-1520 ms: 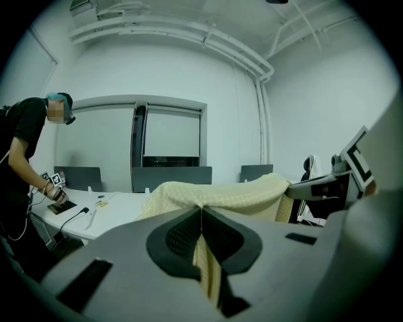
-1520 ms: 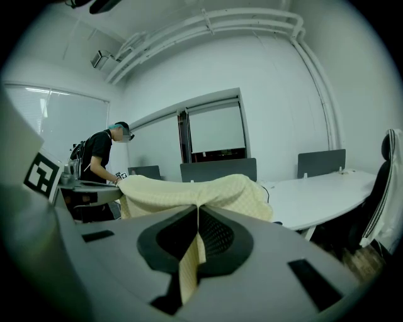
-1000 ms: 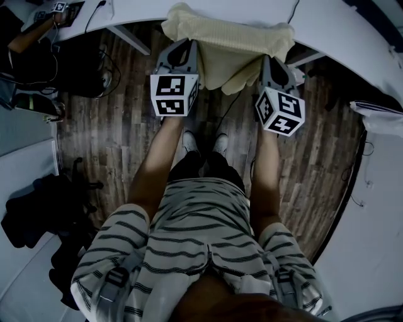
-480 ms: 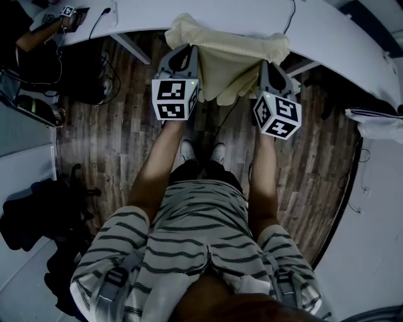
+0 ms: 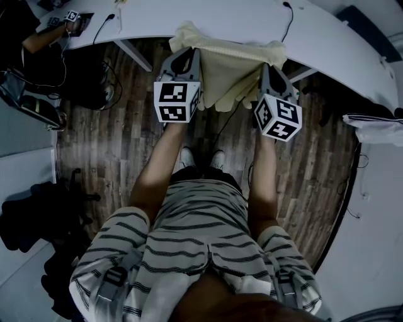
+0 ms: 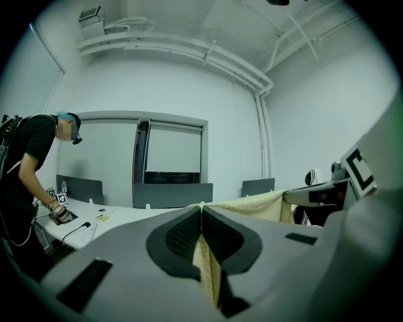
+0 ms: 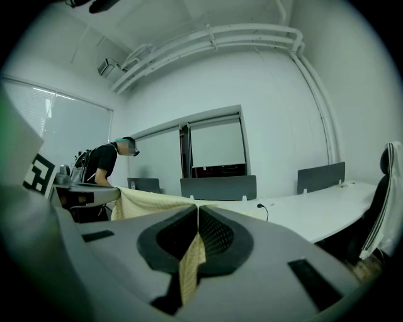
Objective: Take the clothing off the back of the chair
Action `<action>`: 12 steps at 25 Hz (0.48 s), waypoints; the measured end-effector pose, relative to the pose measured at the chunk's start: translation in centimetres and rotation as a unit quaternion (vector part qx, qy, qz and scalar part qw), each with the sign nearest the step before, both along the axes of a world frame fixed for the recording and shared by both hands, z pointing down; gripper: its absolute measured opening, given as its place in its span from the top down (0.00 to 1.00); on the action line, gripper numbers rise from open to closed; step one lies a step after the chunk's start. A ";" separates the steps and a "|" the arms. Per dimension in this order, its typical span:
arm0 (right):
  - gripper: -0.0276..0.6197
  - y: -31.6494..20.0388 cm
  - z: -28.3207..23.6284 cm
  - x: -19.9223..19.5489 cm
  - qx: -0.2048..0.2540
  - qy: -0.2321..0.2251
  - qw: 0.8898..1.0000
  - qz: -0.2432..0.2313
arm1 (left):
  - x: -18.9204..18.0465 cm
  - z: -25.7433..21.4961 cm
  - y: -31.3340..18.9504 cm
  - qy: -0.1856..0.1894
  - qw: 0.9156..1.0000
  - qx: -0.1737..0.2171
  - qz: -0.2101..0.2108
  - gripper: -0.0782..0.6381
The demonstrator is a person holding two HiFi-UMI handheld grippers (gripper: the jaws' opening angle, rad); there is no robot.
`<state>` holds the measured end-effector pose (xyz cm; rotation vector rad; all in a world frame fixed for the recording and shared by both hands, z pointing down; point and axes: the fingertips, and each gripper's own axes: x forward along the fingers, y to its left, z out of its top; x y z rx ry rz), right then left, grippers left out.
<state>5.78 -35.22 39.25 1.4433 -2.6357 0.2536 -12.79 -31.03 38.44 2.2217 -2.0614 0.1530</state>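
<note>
Your left tool (image 5: 187, 55) and right tool (image 5: 268, 66) both clamp the cream knit garment (image 5: 230, 66), which looks already off the chair.

Beneath you runs a dark wood-plank floor (image 5: 113, 157). Ahead curves a long white desk (image 5: 220, 16) carrying low grey divider panels (image 6: 173, 194). Plain white walls (image 6: 302, 113) rise to white ceiling pipes (image 6: 189, 53) above a blind-covered window (image 6: 173, 151).

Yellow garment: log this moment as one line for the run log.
garment: pale yellow, hanging between both tongs | left tongs: shut on garment | right tongs: shut on garment | table: just beyond garment
</note>
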 end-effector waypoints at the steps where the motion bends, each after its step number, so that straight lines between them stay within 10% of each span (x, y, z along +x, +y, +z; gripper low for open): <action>1: 0.92 -0.1 -0.2 0.0 0.002 -0.001 1.000 0.001 | 0.0 -0.2 0.0 0.000 1.000 0.002 0.000 0.85; 12: 0.92 -0.6 -2.2 -0.2 0.023 -0.006 1.000 0.003 | -0.1 -1.9 -0.4 0.005 1.000 0.021 -0.001 0.86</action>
